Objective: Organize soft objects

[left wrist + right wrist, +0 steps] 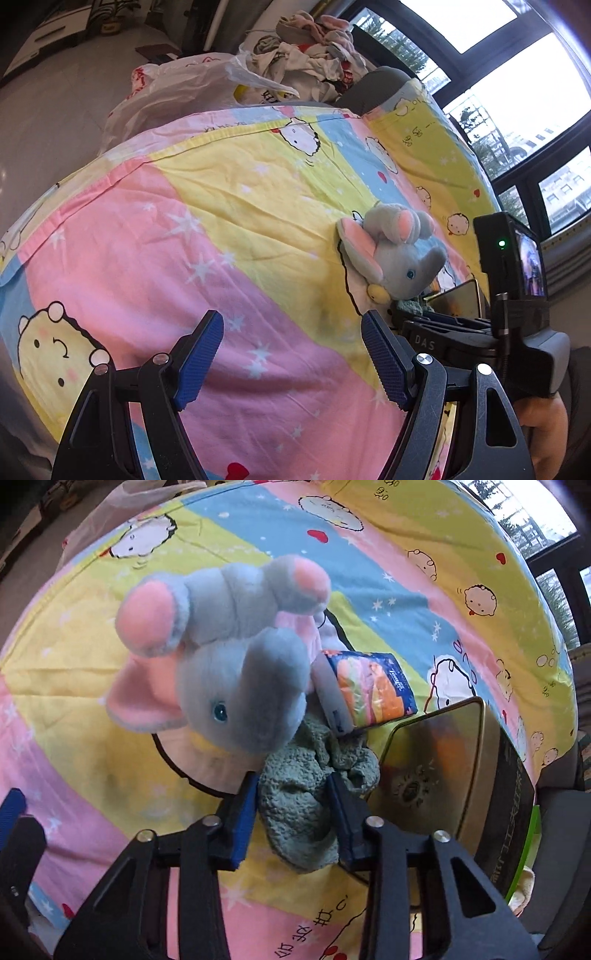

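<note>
Right tool [291, 812] clamped on green towel [306, 805], bunched on bed sheet [92, 664] against plush elephant [236, 672]. Left tool [291, 362] spread wide, empty. Risk: lifting towel drags elephant, tips tissue pack [369, 686] leaning on it; shallow pinch may slip.

Green towel [299, 805] partly hidden under plush elephant [229, 657], tin [436, 768] interior blurred

The left claw [291, 354] hangs with its blue pads wide apart over the cartoon sheet [207, 236], nothing between them. A grey elephant [395, 254] lies right of it, by the right claw's housing [517, 295]. Clothes [317, 48] and a bag [192, 85] lie beyond.
</note>
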The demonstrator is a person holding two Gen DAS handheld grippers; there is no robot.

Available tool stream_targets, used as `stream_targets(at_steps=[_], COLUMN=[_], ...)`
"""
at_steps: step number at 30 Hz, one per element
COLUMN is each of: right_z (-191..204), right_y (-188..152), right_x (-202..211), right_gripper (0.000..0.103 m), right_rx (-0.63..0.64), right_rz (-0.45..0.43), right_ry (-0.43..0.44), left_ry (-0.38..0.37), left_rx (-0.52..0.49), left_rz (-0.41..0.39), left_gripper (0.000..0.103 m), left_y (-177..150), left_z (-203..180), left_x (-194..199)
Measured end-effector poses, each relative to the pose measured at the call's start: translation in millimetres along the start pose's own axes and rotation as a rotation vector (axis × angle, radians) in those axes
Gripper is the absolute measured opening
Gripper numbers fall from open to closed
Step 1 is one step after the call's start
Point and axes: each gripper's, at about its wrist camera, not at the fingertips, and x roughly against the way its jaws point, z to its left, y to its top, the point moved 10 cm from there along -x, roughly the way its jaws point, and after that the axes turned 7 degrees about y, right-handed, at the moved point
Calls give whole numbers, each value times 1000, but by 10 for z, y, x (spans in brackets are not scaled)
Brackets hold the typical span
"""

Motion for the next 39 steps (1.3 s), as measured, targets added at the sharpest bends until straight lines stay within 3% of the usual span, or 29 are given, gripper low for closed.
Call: stream_targets(at_steps=[1,4,11,17,20,23,26,31,34,36,38,39], right_z=[7,22,36,-200,-366,-534,-644,-673,-740,-774,-817,-882], right_y=[10,-15,-274,-892,-1249,-1536,-1800,-1989,-1987,-1971,-1946,-1944], right_x=[-15,-24,596,1226,1342,1255,983,391,211,244,355,436], right_gripper=[15,9,8,9,9,9,11,12,18,24,56,63], right_rx=[14,40,-13,-90,-135,-181,-233,-344,-430,-493,-522,-541], right_rz=[-4,-22,-174,-302,-330,-330,-275,-185,-175,-201,-258,-299], right_ry=[-10,-14,212,364,392,362,356,415,423,476,513,506], left_ry=[-2,0,-3,-15,-34,-57,-90,-141,-164,-162,-166,-172], left_rx=[-3,-16,-50,-115,-168,-231,-298,-432,-491,-528,-558,-565], left_rz=[1,-2,-12,-6,0,9,23,39,77,95,107,115], left_gripper=[78,78,77,77,77,77,77,77,77,77,78,78], left_y=[-3,4,-25,-140,-237,-370,-536,-888,-1117,-1243,-1325,-1361], left_z=[-5,-21,-115,-308,-479,-679,-899,-1307,-1478,-1552,-1602,-1626], left_x=[0,3,37,51,67,81,104,155,127,99,86,87])
